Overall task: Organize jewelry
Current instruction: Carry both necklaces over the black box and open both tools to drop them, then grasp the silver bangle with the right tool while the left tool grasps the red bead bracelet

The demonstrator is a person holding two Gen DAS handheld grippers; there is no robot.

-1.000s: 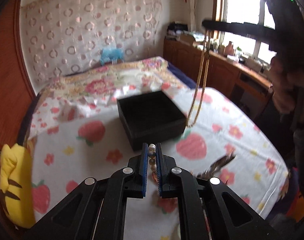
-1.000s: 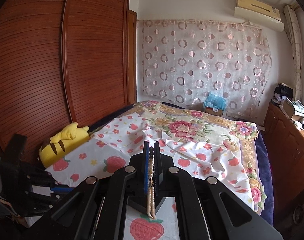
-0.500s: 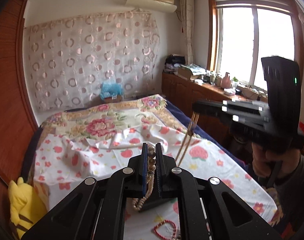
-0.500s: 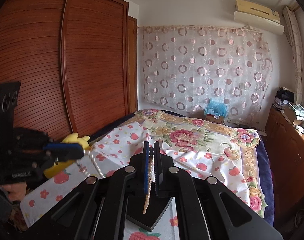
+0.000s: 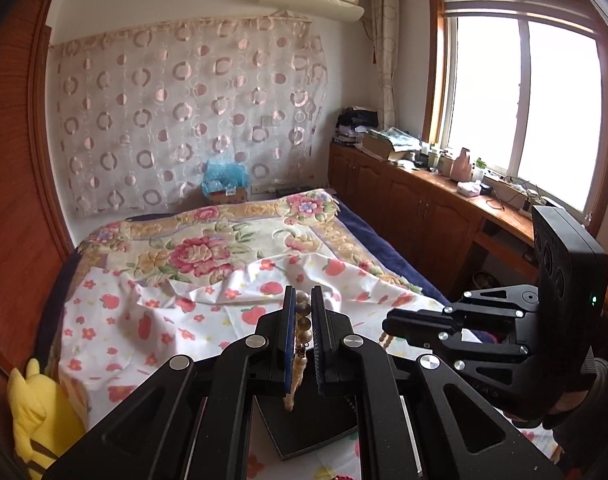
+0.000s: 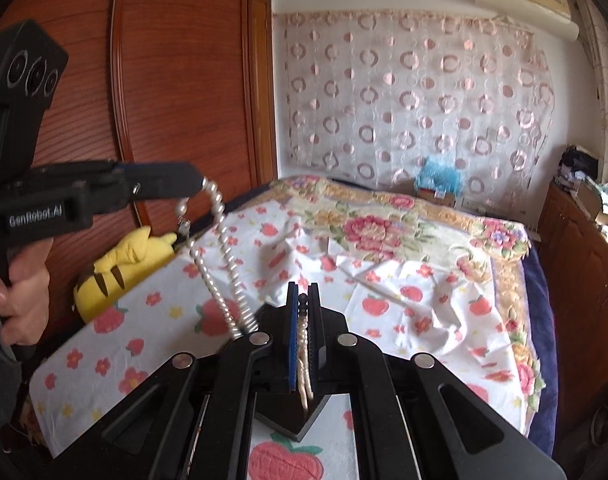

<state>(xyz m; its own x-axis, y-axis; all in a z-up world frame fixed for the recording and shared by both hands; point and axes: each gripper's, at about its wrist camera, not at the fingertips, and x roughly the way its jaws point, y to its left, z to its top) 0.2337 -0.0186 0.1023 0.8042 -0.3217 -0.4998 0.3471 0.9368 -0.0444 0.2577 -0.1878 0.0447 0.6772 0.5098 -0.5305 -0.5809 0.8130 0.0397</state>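
Observation:
My left gripper [image 5: 303,297] is shut on a pearl necklace [image 5: 297,376] that hangs down between its pads. In the right wrist view the left gripper [image 6: 199,182] is up at the left, and the pearl necklace [image 6: 220,248] dangles from it in a long loop. My right gripper [image 6: 303,294] is shut on a thin cream bead strand [image 6: 304,368]. It appears low on the right as the right gripper [image 5: 386,327] in the left wrist view. A black open box [image 5: 304,428] sits on the bed below both grippers, mostly hidden by the gripper frames; the box [image 6: 300,420] shows only one corner.
The bed carries a strawberry-print sheet [image 5: 152,320] over a floral blanket [image 5: 200,248]. A yellow plush toy [image 6: 120,268] lies at the bed's left edge beside the wooden wardrobe [image 6: 164,100]. A cluttered wooden cabinet [image 5: 424,208] runs under the window on the right.
My left gripper rose with the pearl necklace, and the black box sank to the bottom of its view. In the right wrist view the left gripper came up at the left. The right gripper dropped a little.

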